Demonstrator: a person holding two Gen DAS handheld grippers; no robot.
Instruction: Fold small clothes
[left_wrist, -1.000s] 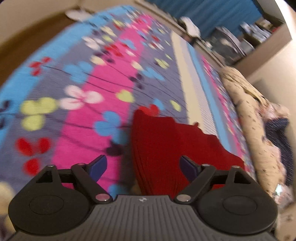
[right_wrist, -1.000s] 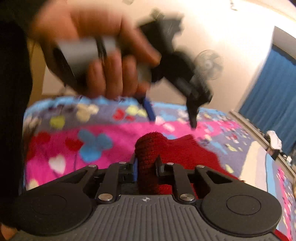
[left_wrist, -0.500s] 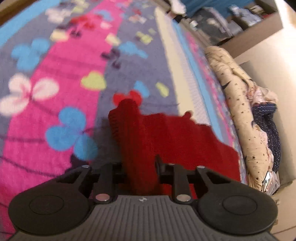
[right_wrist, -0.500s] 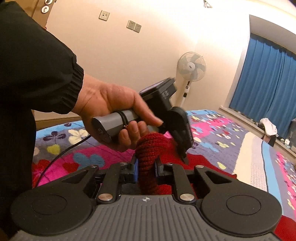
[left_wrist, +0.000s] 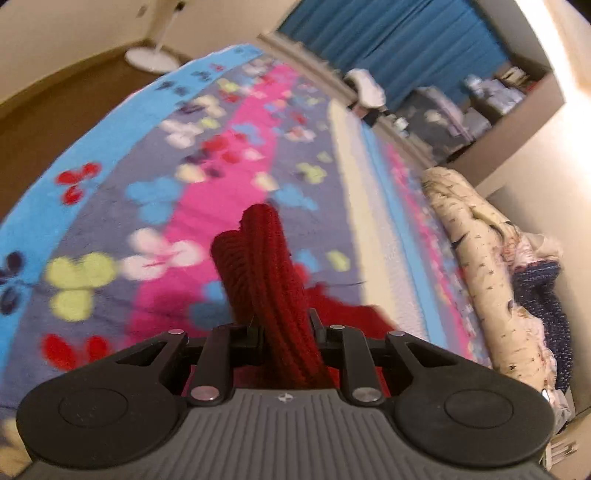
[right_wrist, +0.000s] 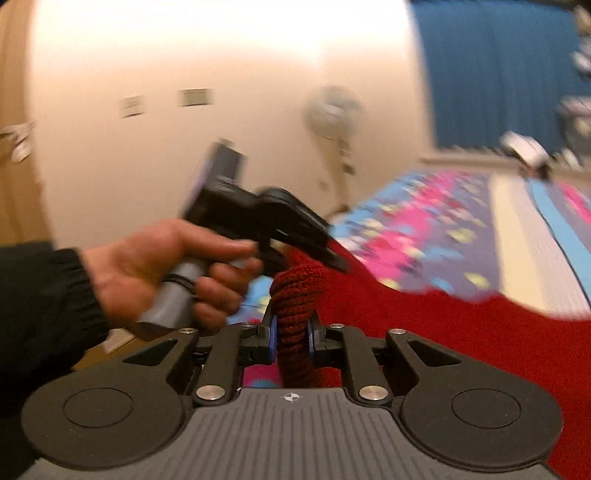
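Red ribbed knit garment (left_wrist: 269, 280) rises in a bunched fold from the fleece blanket with pink, blue and grey bands and butterfly shapes (left_wrist: 155, 192), and the black two-finger left gripper (left_wrist: 284, 328) is clamped on that fold, its jaws pressed against the knit on both sides. To the right, a cream star-print quilt (left_wrist: 476, 258) lies rolled along the blanket's edge. In the right wrist view, the person's left hand (right_wrist: 162, 269) grips the other tool's grey handle at the left. The black right gripper (right_wrist: 291, 339) pinches a second bunched fold of the garment between its blue pads (right_wrist: 272, 336); the rest spreads right over the blanket.
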